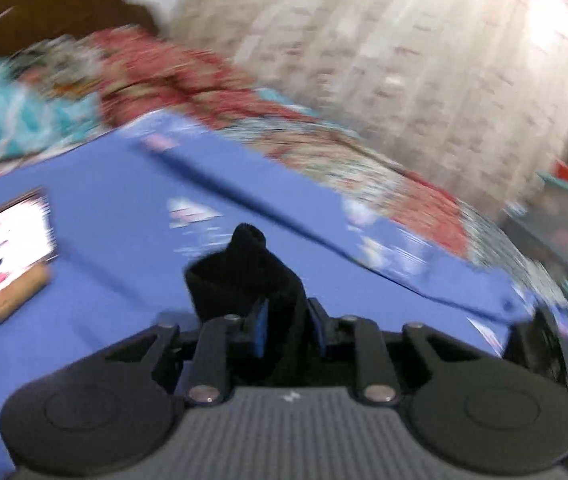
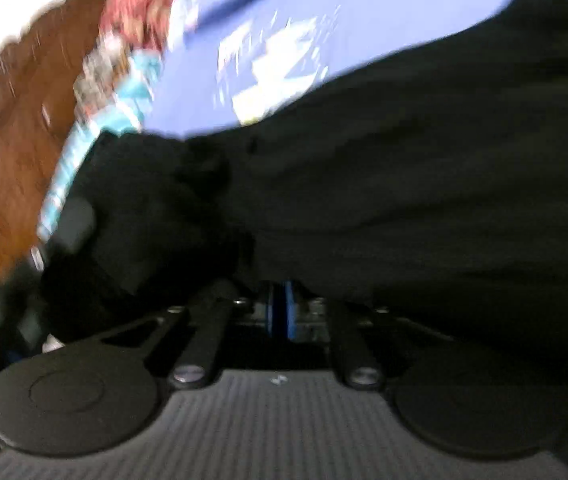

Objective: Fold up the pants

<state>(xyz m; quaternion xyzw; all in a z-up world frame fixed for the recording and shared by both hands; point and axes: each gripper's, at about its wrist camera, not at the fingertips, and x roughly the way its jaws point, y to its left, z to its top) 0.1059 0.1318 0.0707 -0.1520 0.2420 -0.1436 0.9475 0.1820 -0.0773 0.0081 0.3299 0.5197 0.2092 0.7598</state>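
The black pants point(image 2: 423, 168) lie on a blue sheet point(image 2: 363, 8) and fill most of the right wrist view. My right gripper point(image 2: 280, 312) has its blue pads nearly together, shut on a fold of the black cloth that drapes over its fingers. In the left wrist view a bunched corner of the black pants point(image 1: 244, 272) sticks up between the blue pads of my left gripper point(image 1: 287, 332), which is shut on it. Both views are blurred.
The blue sheet point(image 1: 104, 248) covers the bed. A phone with a lit screen point(image 1: 0, 256) lies at the left on the sheet. Red and teal patterned bedding point(image 1: 156, 76) is piled at the far edge, below a pale curtain point(image 1: 403, 48). A brown wooden surface point(image 2: 12, 152) runs along the left.
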